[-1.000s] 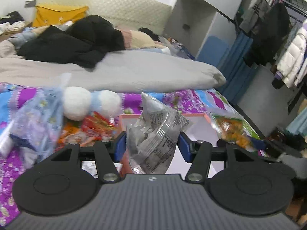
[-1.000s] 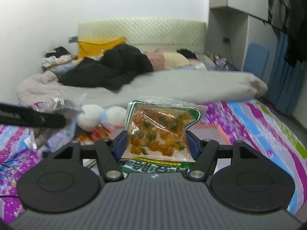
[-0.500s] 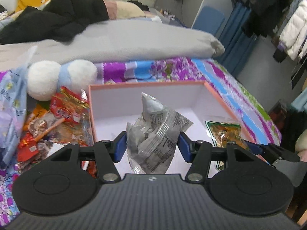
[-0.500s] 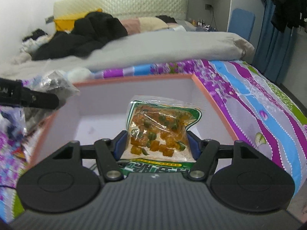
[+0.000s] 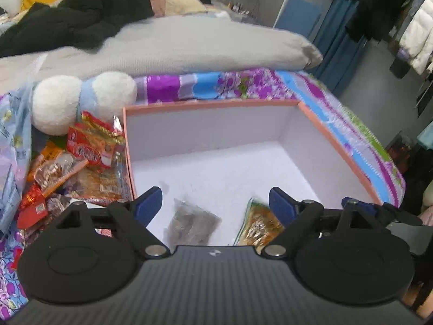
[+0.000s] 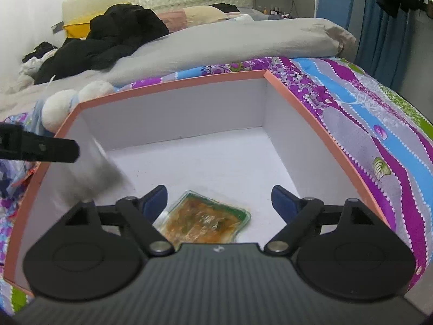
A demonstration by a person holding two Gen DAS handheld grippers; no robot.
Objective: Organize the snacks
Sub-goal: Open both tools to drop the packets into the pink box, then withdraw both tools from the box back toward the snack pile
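Note:
An orange-rimmed white box (image 5: 211, 103) (image 6: 173, 85) sits on the patterned bedspread. My left gripper (image 5: 215, 203) is open above its near part, over a grey snack packet (image 5: 193, 223) on the box floor. My right gripper (image 6: 219, 199) is open over an orange-and-green snack packet (image 6: 203, 220), which also shows in the left wrist view (image 5: 259, 224). A blurred grey shape (image 6: 93, 168) shows at the box's left wall. A pile of loose snacks (image 5: 75, 162) lies left of the box.
A white and blue plush toy (image 5: 81, 98) lies behind the snack pile. A clear printed bag (image 5: 13, 146) is at far left. A grey duvet (image 5: 176, 48) and black clothes (image 5: 81, 19) cover the bed behind. The bed edge drops off at right (image 6: 406, 124).
Both grippers opened and let go of their packets, which now lie in the box. Both grippers have moved closer over the box.

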